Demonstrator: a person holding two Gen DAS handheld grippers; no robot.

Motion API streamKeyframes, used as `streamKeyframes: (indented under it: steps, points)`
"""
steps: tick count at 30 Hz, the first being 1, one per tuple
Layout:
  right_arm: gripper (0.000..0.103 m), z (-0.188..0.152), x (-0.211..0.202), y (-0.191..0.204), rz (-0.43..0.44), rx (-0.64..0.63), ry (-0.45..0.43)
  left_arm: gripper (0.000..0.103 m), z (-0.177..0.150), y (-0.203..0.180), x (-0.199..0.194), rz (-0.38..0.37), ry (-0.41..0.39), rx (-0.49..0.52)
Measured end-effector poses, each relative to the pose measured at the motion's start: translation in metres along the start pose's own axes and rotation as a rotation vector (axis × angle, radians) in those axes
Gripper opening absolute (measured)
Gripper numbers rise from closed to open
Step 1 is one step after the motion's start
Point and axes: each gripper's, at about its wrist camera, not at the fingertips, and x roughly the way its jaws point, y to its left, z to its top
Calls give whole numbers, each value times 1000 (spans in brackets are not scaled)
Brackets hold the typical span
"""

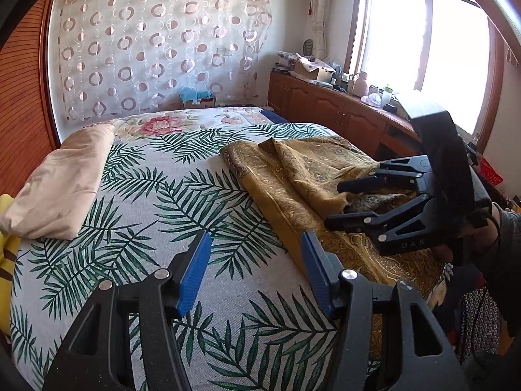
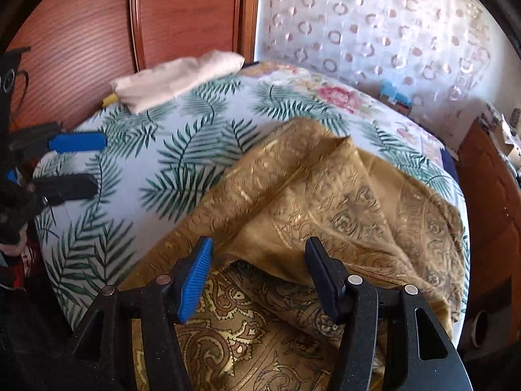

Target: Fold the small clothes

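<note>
A gold paisley cloth (image 1: 293,169) lies rumpled on the right side of the bed, one part folded over itself (image 2: 325,189). My right gripper (image 2: 259,260) hovers over its near folded edge with the jaws open; the edge lies between the fingers and the pads do not press it. In the left wrist view the right gripper (image 1: 333,205) reaches in from the right above the cloth. My left gripper (image 1: 257,241) stands open over the palm-leaf sheet (image 1: 162,195), just left of the cloth's edge, holding nothing. From the right wrist view the left gripper (image 2: 99,163) sits at the left.
A folded pale pink garment (image 1: 62,182) rests at the bed's far left, by the wooden wardrobe (image 1: 22,114). A wooden cabinet (image 1: 325,104) with clutter runs under the window on the right. Dark patterned clothes (image 1: 472,309) are heaped at the near right, beside a person's sleeve (image 1: 508,228).
</note>
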Motion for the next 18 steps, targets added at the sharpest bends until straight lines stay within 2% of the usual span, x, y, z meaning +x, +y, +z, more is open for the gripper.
streamKeyframes:
  steps: [2,4,5,7,9,12,18]
  points:
    - [60,1,3,1,0,-15,9,58,-1,1,1,-2,3,-5]
    - [42,1,7,1,13,-21,21,58,-1,0,2,-5,6,-6]
    - [37,1,7,0,13,-22,27,58,-1,0,2,-6,6,-6]
    - [7,1,7,0,-5,-32,33,58,-2,-1,2,-7,8,-3]
    - [6,1,1,-1,-41,-48,30,58,-2,-2,2,-6,10,0]
    - [6,5,-21,-12,-59,-42,-26,58,-1,-1,2,-6,8,-3]
    - [6,30,-62,-59,-203,17,-116,58,-1,-1,2,-9,5,-5]
